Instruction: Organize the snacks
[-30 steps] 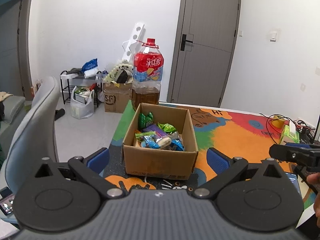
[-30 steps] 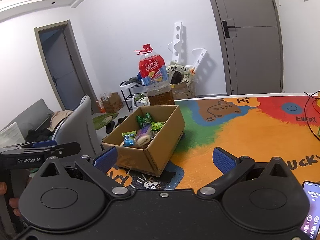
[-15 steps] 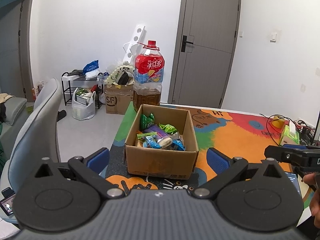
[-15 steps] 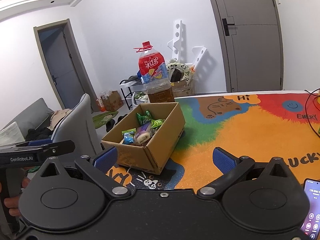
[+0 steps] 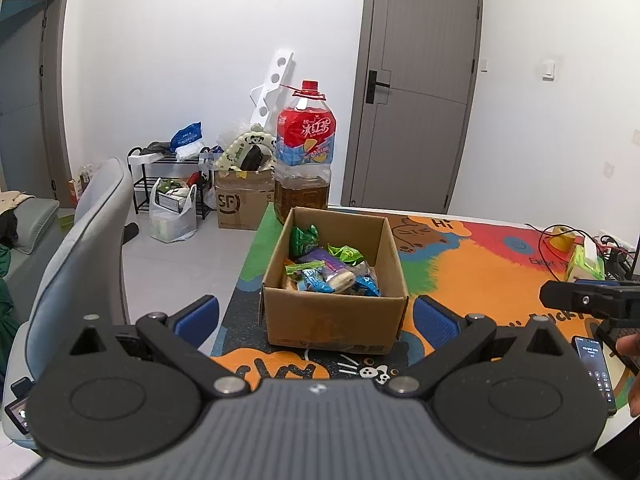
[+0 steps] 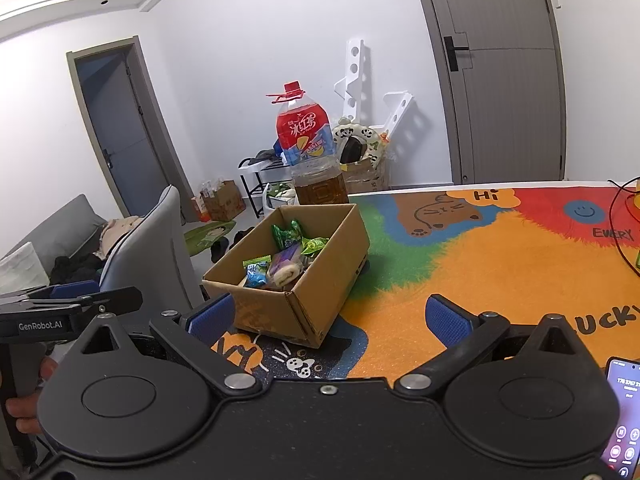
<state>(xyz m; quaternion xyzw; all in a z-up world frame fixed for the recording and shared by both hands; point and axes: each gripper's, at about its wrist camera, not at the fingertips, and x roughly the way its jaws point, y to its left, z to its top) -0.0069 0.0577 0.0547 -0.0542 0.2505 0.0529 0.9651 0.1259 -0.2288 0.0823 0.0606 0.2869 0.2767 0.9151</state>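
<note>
Hovering near a cardboard box [image 5: 334, 320] of snacks [image 5: 326, 268] on the desk [image 6: 480, 264]: left gripper [image 5: 316, 316] and right gripper [image 6: 328, 316], fingers [image 5: 198, 314] wide, holding nothing.

Left gripper [image 5: 316, 316] jaws spread wide, empty; right gripper [image 6: 328, 316] likewise, both held level, side by side.

Matt cardboard box [image 5: 336, 316]; glossy wrappers [image 5: 320, 268]

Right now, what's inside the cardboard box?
The cardboard box holds loose snack packets: green, blue and purple wrappers, plus a pale roll-shaped one. They pile on each other, so the lower layers and the box floor are hidden. No claw is inside.
</note>
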